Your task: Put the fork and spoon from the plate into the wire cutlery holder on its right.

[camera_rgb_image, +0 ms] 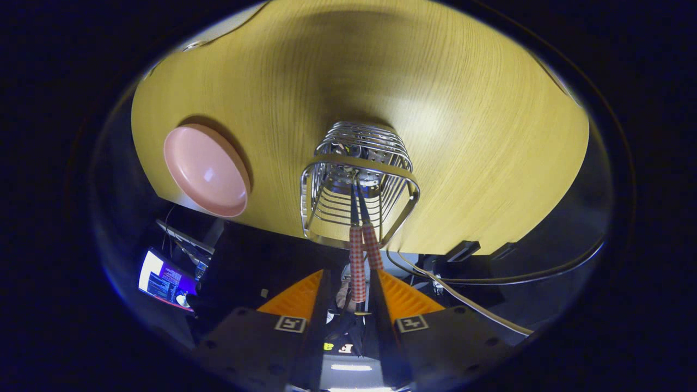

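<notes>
One pink plate (207, 170), one wire cutlery holder (356, 182), and two checked handles (362, 261) standing in it (which is fork or spoon, unclear), on one worktop (479, 136).

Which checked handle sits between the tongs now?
The left checked handle: its end lies between the tongs, which close on it. The right checked handle ends short, at the wire holder rim.

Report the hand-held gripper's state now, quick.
Hand-held gripper: closed on the two checked-handle utensils, their metal ends down inside the wire cutlery holder.
</notes>
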`<state>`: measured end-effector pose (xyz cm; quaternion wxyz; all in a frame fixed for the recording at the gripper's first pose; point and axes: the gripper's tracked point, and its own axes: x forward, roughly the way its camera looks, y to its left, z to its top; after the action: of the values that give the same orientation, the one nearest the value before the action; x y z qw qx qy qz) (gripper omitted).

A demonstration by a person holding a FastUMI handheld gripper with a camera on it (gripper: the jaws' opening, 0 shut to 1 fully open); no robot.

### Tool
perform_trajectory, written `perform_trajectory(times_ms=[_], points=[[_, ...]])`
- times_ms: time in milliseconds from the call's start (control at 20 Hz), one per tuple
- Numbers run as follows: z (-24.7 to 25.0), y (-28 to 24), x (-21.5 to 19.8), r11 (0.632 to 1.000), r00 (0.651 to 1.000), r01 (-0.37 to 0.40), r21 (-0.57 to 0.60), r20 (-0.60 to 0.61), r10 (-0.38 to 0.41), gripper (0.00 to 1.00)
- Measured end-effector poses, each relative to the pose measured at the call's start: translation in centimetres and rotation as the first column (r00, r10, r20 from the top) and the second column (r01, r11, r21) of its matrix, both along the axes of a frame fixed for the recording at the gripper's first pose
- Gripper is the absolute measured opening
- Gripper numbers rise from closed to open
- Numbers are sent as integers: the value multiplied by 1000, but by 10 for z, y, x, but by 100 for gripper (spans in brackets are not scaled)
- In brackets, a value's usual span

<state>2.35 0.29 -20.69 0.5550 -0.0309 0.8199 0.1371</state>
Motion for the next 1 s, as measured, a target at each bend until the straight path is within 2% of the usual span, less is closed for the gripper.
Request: perform_trajectory(times_ms=[50, 150, 200, 300, 400, 450, 550, 700, 850, 1000], points=[[1, -2, -1, 1000, 999, -12, 16, 31, 12, 54], [5, -1, 1, 999, 993, -23, 50, 116, 17, 68], [8, 0, 4, 997, 987, -24, 73, 163, 12, 80], [14, 5, 8, 992, 963, -31, 119, 271, -2, 90], [18, 4, 10, 987, 921, -49, 155, 390, -16, 100], [21, 5, 10, 984, 892, -51, 170, 450, -31, 100], [32, 6, 11, 982, 822, -49, 184, 566, -65, 100], [52, 13, 13, 973, 693, -72, 221, 712, -110, 100], [75, 27, 10, 952, 547, -97, 292, 814, -194, 100], [103, 34, 10, 929, 380, -150, 339, 887, -263, 100]])
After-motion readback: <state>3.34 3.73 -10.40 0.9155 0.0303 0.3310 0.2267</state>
